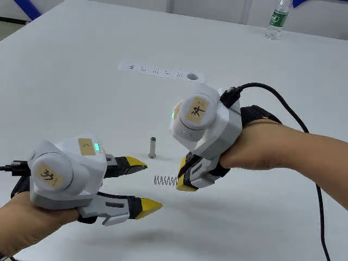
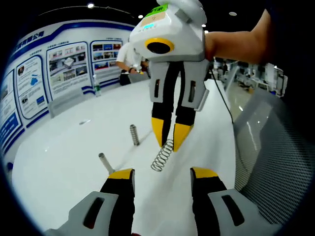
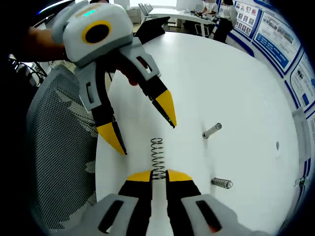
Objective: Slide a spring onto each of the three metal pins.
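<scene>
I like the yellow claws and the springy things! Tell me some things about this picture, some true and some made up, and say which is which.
1. The right claw is shut on a spring. True.
2. The left claw holds a spring too. False: it is open and holds nothing.
3. A sprung pin, already wearing its own spring, is on the table. True.
4. The water bottle lies on its side next to the bare pin. False: the bottle stands upright far across the table, well away from the pin.
5. The bare pin stands upright on the table. True.
</scene>
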`<action>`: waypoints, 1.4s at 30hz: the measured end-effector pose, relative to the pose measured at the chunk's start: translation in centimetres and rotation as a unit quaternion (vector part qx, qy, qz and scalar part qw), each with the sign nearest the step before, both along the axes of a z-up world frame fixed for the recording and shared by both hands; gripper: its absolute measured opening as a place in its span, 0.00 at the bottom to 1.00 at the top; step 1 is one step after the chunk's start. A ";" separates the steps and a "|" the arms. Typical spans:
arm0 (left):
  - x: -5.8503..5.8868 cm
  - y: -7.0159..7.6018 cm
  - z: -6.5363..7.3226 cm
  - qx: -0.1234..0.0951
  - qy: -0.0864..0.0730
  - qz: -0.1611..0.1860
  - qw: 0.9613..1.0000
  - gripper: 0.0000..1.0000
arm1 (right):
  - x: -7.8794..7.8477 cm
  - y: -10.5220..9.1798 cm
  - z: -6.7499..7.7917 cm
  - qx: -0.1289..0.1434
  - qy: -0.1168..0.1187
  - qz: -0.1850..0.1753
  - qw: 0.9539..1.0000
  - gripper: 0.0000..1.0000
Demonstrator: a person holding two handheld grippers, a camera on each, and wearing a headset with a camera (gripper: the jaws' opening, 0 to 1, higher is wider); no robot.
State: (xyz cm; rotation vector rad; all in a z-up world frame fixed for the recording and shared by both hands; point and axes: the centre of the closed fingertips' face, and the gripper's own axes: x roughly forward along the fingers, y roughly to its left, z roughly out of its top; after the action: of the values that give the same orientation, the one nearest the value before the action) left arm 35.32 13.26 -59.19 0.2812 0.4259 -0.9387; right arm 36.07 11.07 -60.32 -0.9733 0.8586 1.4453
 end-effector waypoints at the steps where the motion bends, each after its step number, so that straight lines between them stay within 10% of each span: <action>1: 0.0 -0.2 0.0 0.001 -0.002 -0.004 1.000 0.43 | -0.1 -0.1 0.1 -0.001 0.000 0.002 1.000 0.11; 16: -1.0 -1.9 0.0 0.011 -0.023 -0.056 0.998 0.13 | -1.7 -1.4 0.3 -0.025 0.006 0.033 0.999 0.11; 42: -1.0 -2.4 -0.5 0.012 -0.020 -0.066 0.998 0.11 | -2.7 1.4 3.9 0.018 -0.015 0.064 0.998 0.11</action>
State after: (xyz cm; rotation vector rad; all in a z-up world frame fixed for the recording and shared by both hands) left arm 34.28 10.82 -59.65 0.3538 0.3855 -1.0548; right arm 33.35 12.44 -56.39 -1.0347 0.7570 1.5462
